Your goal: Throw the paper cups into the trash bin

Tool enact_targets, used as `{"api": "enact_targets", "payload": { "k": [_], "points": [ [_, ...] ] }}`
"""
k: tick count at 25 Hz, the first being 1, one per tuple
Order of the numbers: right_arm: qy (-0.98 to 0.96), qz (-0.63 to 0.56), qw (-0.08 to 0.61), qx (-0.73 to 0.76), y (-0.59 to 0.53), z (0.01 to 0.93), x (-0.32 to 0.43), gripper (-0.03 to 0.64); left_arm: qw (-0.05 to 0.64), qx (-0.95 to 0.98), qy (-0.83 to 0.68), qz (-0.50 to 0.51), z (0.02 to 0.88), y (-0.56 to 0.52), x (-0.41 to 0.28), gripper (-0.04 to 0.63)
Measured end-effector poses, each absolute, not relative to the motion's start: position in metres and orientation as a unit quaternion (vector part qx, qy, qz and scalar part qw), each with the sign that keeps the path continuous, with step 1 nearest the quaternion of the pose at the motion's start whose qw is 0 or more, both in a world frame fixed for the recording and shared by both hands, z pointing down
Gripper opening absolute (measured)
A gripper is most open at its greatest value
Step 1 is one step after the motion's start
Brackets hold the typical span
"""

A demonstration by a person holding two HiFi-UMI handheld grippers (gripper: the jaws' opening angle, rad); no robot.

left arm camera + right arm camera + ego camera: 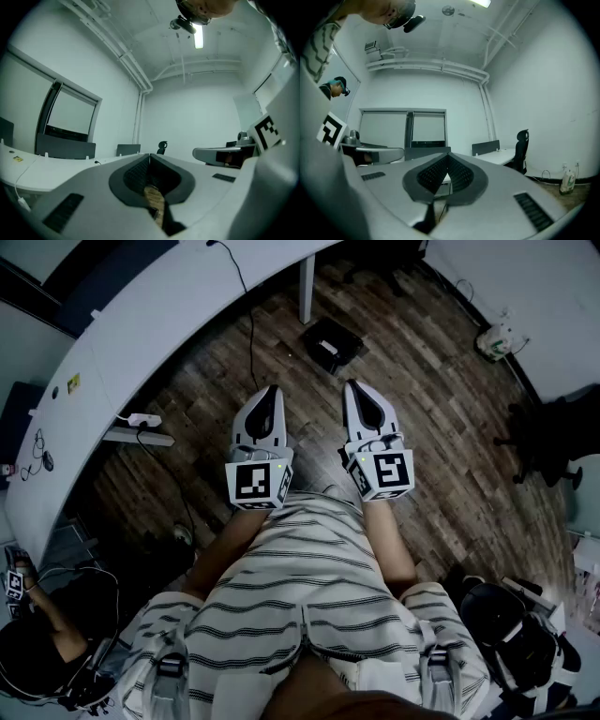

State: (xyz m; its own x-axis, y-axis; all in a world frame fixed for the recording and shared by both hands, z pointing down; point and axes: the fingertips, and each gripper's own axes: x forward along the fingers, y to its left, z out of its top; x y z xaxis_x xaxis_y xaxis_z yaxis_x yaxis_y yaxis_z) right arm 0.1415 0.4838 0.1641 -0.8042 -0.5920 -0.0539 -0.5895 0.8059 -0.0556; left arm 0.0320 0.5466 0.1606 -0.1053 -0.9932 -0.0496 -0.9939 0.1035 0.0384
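Head view: my left gripper (271,390) and right gripper (355,385) both pressed together, empty. No cups visible; expect light, crushable walls, so pinch rim gently.

Both tools are held out in front, side by side and level, with the tips a bit closer together than the back ends. Left tool (269,395) has its jaws pressed together right up to the tips, nothing between them. Right tool (357,390) is the same deal, closed and empty. Each has its marker cube at the near end: left cube (258,482), right cube (384,474). Left forearm (223,551) and right forearm (394,549) run back toward the torso, bare and tucked in close.
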Motion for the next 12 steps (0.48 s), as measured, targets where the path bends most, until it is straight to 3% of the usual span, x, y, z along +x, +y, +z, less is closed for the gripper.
{"api": "enact_targets", "payload": {
  "k": [12],
  "points": [
    [0.964,-0.024,0.046,-0.261,0.477,0.175,0.170,0.017,-0.006,-0.682,0.731,0.031,0.173,0.537,0.073,0.025]
  ]
}}
